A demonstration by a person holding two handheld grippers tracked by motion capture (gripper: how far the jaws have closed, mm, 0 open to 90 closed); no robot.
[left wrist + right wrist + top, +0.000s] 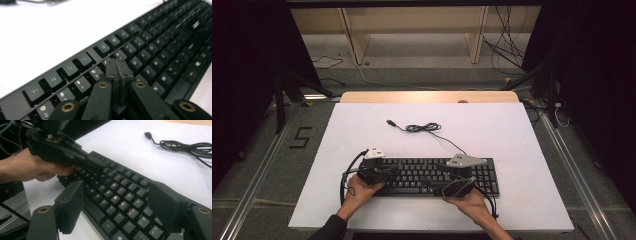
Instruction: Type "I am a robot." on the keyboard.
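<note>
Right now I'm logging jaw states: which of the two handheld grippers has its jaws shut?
The left gripper: its black jaws are pressed together above the black keyboard near the number row. The right gripper has its jaws spread wide over the keys.

The right gripper (115, 205) hovers with its jaws wide apart over the black keyboard (120, 195). Ahead, the left gripper (100, 165) touches keys; a coiled USB cable (185, 145) lies beyond.

Grey floor (422, 75), pale wooden shelving (414, 30) behind, dark curtains (597, 75) either side.
</note>
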